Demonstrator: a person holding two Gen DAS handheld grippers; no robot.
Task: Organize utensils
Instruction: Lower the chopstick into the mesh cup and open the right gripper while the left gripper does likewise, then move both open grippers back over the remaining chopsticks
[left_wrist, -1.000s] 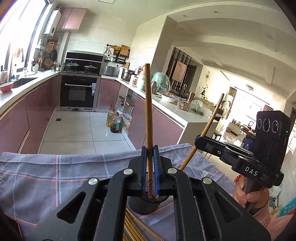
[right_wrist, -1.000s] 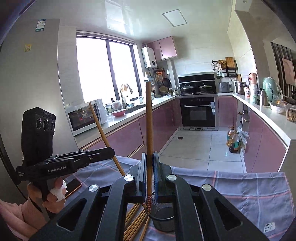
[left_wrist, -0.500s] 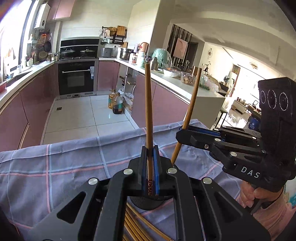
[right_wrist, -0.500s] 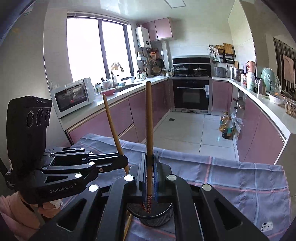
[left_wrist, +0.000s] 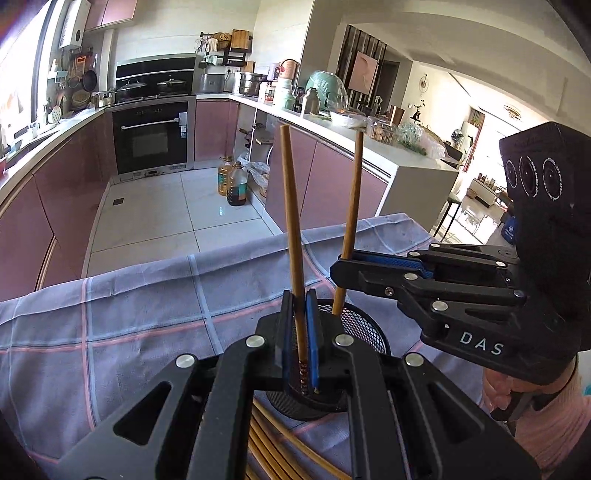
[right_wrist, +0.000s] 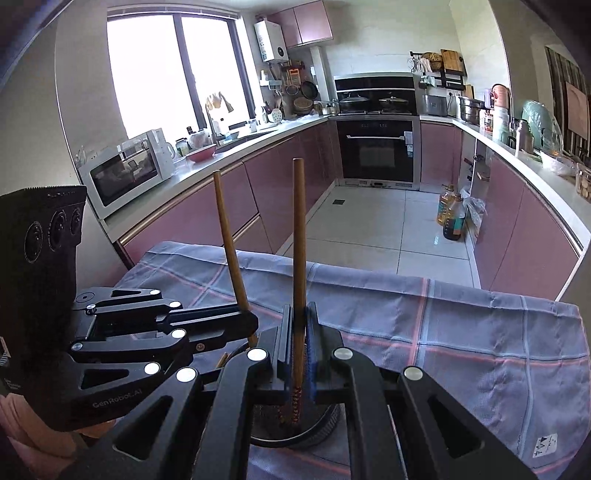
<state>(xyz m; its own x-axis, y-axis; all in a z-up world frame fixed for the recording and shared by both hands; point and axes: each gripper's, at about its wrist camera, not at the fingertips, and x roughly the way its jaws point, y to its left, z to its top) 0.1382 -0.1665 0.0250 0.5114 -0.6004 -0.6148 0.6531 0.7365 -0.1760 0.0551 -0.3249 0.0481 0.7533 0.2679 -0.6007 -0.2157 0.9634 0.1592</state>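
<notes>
chopstick (left_wrist: 291, 221): smooth wood, matt | holder (left_wrist: 364, 326): black wire mesh, metal | tablecloth (left_wrist: 147, 306): woven checked cloth, matt | left gripper (left_wrist: 300, 321): matt black plastic; shiny metal screws

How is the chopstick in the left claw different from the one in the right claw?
In the left wrist view, the left claw's chopstick stands almost straight, while the right claw's chopstick leans. The left one's patterned tip shows; the right one's tip is hidden. Both are brown, gripped, tips down over the mesh cup.

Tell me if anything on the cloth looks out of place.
Several loose chopsticks lie scattered on the checked cloth beside the black mesh holder, not yet put in. The left gripper and right gripper each hold one chopstick upright over the holder. Nothing looks spilled or damaged.
</notes>
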